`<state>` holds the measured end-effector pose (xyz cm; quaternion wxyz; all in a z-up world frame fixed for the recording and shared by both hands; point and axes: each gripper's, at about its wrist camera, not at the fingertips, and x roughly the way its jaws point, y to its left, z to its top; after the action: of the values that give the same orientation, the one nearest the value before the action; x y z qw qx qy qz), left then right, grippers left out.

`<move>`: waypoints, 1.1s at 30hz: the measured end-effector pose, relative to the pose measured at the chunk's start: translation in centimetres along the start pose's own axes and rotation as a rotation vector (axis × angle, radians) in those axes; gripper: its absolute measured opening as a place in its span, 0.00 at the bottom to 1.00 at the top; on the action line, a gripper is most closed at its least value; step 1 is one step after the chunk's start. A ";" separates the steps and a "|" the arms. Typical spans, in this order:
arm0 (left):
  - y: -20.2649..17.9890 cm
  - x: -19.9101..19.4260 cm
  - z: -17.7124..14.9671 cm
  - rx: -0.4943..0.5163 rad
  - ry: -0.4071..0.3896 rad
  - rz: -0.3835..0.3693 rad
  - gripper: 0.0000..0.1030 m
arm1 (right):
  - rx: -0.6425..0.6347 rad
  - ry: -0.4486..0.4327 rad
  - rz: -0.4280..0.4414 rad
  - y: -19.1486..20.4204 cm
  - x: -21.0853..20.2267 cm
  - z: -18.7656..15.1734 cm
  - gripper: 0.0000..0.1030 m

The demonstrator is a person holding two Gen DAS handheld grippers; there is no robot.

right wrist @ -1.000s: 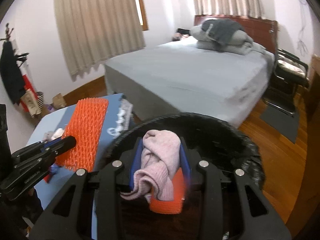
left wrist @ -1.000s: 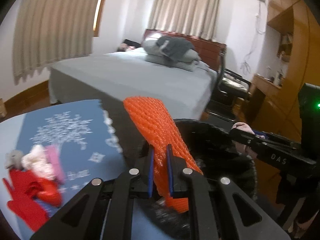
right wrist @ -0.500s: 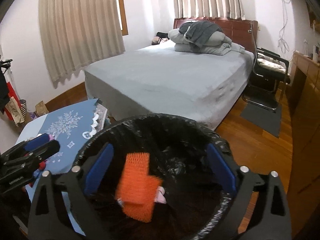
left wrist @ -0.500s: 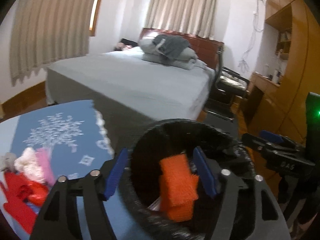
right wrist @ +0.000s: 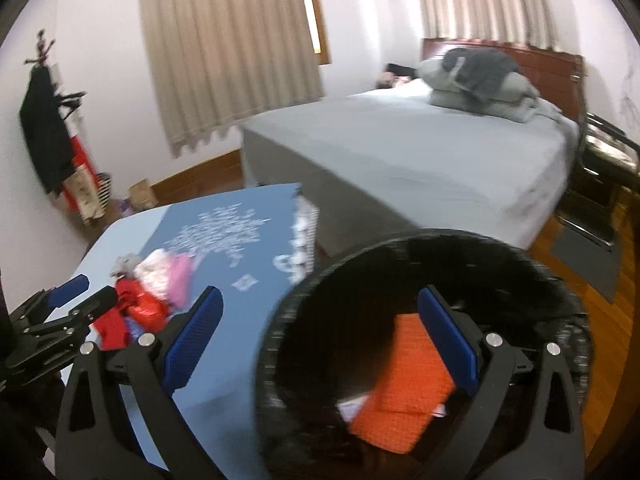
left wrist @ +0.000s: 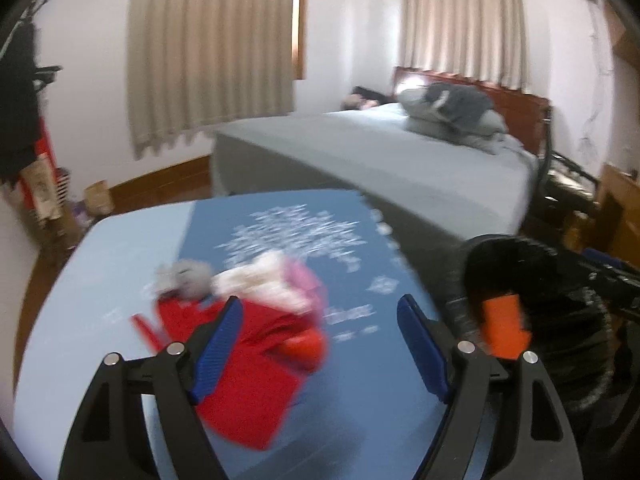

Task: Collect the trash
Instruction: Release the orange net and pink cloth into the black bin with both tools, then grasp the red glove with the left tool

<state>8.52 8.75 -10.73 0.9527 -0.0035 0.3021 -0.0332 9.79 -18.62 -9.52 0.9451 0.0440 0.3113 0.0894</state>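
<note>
Progress looks like roughly midway, judged from what sits where. Bin, lined with a black bag, stands beside the table's near edge and already has trash in it: orange mesh sheet lying folded on the bottom, plus a small pale scrap at its lower-left edge. Anything under the mesh is hidden. Bin is far from full.

Left on the table: one pile on the blue cloth — red crumpled piece nearest, white-and-pink wad behind it, grey fuzzy lump to its left. The pieces touch or overlap; the blur makes an exact count impossible. Rest of the cloth shows nothing else loose.

Left gripper: jaws have just been opening, now spread wide, nothing pinched. In its own view the red piece shows between the blue pads, but it lies on the cloth below them, not gripped. The gripper points at the pile.

Right gripper: jaws also just opened, at full spread, empty. It hangs over the bin's near rim, one finger in front of the bin mouth, the other over the table edge.

Judgement: drop-off is complete for both, and the next step is a pickup from the pile, with left better placed for it. The red piece is limp and tangled with the others, so a grab may drag neighbours along.
</note>
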 end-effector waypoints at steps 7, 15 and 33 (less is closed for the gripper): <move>4.8 0.5 -2.2 -0.061 0.039 0.098 0.76 | -0.071 0.030 0.084 4.9 2.1 -0.6 0.93; 6.9 2.0 -4.0 -0.105 0.088 0.121 0.72 | -0.123 0.073 0.123 7.9 4.2 -1.8 0.93; 7.2 4.4 -4.5 -0.142 0.144 0.004 0.26 | -0.169 0.151 0.133 9.6 6.7 -2.8 0.92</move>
<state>9.91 15.71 -17.15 0.9259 -0.0680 0.3715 -0.0101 12.07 -7.79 -14.35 0.9114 -0.0222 0.3691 0.1807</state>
